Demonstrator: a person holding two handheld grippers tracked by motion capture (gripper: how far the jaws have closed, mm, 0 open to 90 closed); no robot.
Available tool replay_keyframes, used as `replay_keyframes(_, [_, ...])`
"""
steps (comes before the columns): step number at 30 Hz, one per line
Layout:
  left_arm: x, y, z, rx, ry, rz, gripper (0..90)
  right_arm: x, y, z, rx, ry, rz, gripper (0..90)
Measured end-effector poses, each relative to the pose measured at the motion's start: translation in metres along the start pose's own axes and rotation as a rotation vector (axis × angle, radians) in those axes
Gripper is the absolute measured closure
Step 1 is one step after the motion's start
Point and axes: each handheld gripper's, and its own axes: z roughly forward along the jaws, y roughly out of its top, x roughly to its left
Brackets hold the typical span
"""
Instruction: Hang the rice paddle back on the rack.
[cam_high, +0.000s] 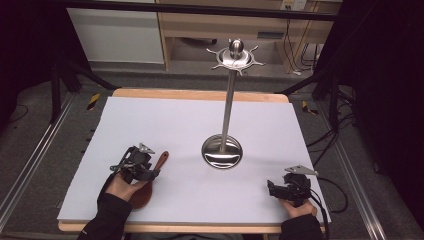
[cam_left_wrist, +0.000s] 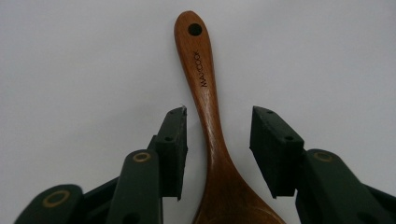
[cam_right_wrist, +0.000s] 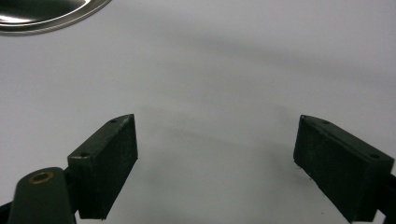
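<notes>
**Left gripper view: tongs straddling the spoon handle, grab not landed yet**

Left gripper view has the wooden spoon (cam_left_wrist: 205, 93) lying flat on the white desk (cam_left_wrist: 70, 60), handle pointing away with the hang hole at the far end and the bowl down at the bottom edge. The left tongs (cam_left_wrist: 218, 140) sit either side of the neck, just above the bowl. Looks like there's a sliver of gap on both sides, though the left pad is close enough that I can't totally rule out contact. So I'd call them partly open around the spoon, not gripping.

In the high view the spoon (cam_high: 159, 162) is at the near left of the desk, well apart from the steel utensil stand (cam_high: 228, 107) in the middle. The right tongs (cam_high: 274, 189) rest near the right edge, wide open and empty.

My read: this is the grasp step. Next it needs the pads squeezed squarely on the neck, then a clean lift, probably toward the stand's hooks (cam_high: 235, 57).
</notes>
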Motion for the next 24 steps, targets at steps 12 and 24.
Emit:
replay_keyframes(12, [0.003, 0.001, 0.009, 0.064, -0.012, -0.025, 66.7, 0.0, 0.0, 0.001, 0.01, -0.003, -0.003, 13.9])
replay_keyframes(24, [0.004, 0.003, 0.012, 0.091, -0.024, -0.041, 72.3, -0.001, 0.0, 0.001, 0.008, -0.007, -0.012, 13.9])
